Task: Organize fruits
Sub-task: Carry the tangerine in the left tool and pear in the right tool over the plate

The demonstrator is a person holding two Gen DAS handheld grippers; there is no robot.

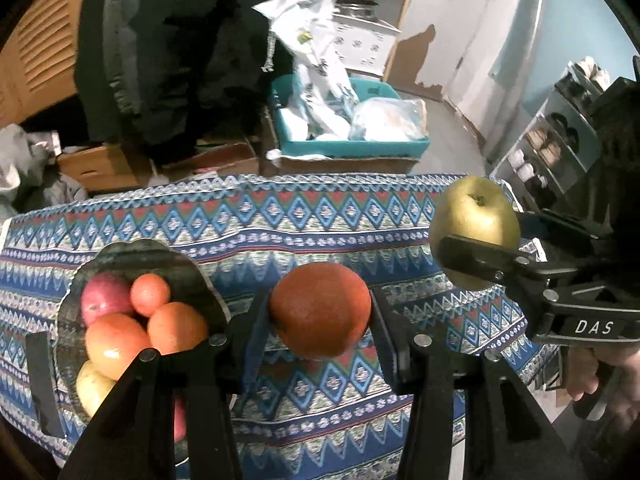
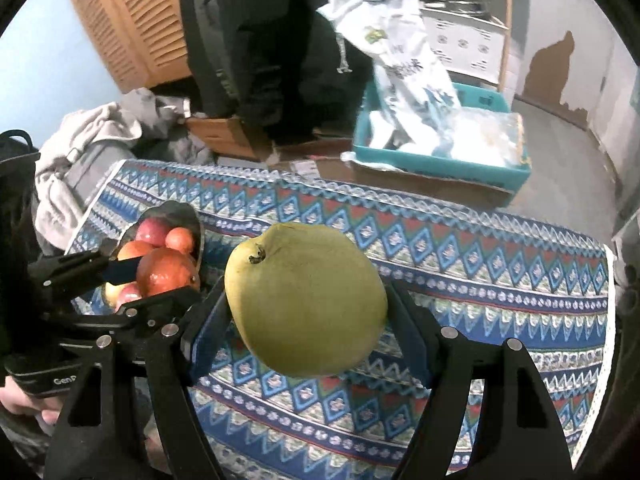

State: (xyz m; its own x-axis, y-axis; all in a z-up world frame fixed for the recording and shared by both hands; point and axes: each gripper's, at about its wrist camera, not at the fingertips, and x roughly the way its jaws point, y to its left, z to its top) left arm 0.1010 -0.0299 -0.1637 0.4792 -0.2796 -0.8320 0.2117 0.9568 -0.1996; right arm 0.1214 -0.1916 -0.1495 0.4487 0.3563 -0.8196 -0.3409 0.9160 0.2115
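Above the table (image 2: pixel 500 280), my right gripper (image 2: pixel 308 304) jaws pinch the pear (image 2: pixel 304 300) at its belly: heavy, firm, bruisable. Left gripper (image 1: pixel 320 312) jaws clamp the orange (image 1: pixel 320 308), springy-skinned, beside the bowl (image 1: pixel 192 280) holding 6-odd fruits.

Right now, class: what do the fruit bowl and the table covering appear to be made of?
The bowl looks like polished metal, probably steel: its dark inner wall is shiny and mirror-like, with a scalloped rim. The table covering looks like woven cloth, matte, with a zigzag-and-diamond pattern and a soft draping edge.
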